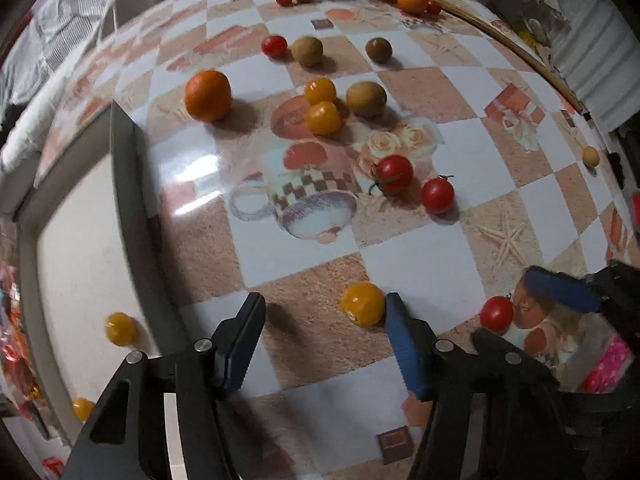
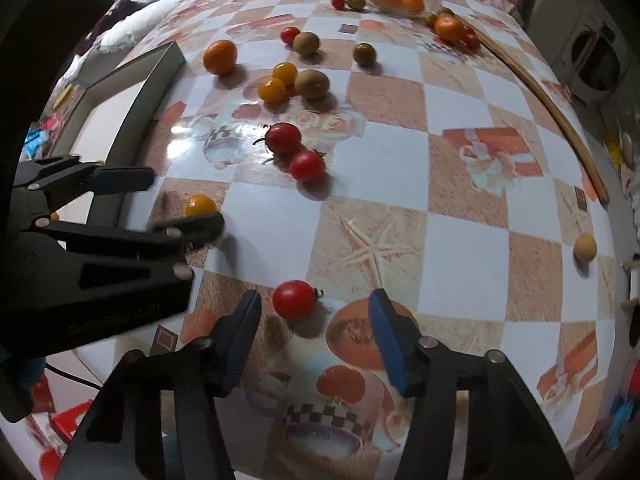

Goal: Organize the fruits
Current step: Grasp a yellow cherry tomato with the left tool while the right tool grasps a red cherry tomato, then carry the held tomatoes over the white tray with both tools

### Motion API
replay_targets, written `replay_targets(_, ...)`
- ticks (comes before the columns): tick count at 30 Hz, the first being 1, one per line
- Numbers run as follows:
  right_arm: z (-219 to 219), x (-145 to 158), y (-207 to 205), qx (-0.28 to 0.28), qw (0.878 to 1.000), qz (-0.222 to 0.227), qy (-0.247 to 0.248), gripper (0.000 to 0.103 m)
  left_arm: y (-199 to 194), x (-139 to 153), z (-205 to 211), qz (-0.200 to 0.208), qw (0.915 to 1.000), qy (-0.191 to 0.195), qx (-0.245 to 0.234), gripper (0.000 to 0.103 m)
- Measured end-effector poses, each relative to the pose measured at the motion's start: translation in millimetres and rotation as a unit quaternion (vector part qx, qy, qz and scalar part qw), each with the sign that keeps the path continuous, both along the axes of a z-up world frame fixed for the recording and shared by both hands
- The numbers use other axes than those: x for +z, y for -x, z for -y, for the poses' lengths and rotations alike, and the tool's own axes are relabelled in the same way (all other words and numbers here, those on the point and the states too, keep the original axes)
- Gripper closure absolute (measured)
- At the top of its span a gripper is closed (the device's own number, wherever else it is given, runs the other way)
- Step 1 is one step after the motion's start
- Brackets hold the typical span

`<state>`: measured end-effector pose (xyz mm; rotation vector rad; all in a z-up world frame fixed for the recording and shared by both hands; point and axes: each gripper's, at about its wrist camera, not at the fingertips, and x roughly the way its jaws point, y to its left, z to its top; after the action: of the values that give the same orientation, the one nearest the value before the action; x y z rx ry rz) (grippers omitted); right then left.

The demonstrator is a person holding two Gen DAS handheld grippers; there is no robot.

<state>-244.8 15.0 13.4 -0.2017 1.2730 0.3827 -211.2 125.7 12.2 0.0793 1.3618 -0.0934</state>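
Yellow tomato (image 1: 363, 304) lay on the table (image 1: 420, 264) between the left claw (image 1: 324, 312)'s spread fingers, touching the right one; the red tomato (image 2: 294, 299) sat inside the open right claw (image 2: 314, 308). Both looked light, smooth, crushable, best pinched gently across the middle. Farther off, a tray (image 1: 124, 184) held two yellow ones.

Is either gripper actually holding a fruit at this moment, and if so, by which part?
Nothing is held. Left gripper is open around a yellow tomato; right gripper is open around a red tomato.
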Motion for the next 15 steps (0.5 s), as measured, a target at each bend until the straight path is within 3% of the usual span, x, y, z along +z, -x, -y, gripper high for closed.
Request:
replay_targets(1, -1, -2, 0, 0.002, 1.0, -0.002, 0.002, 0.056, 0, -1, 0, 0.0, 1.0, -0.003, 0.001, 0.04)
replay_targets(5, -2, -1, -1, 0.008, 1.0, 0.002, 0.007, 0.074, 2, 0, 5, 0.002, 1.0, 0.007, -0.002, 0.058)
replay_targets(9, 7, 2, -6, -0.007, 1.0, -0.013, -0.016, 0.075, 2, 1, 6, 0.003, 0.9994, 0.034, -0.003, 0.081)
replay_targets(15, 19, 10, -21, -0.034, 0.998, -0.027, -0.041, 0.075, 4, 11, -6, 0.002, 0.9971, 0.069, 0.033, 0.081)
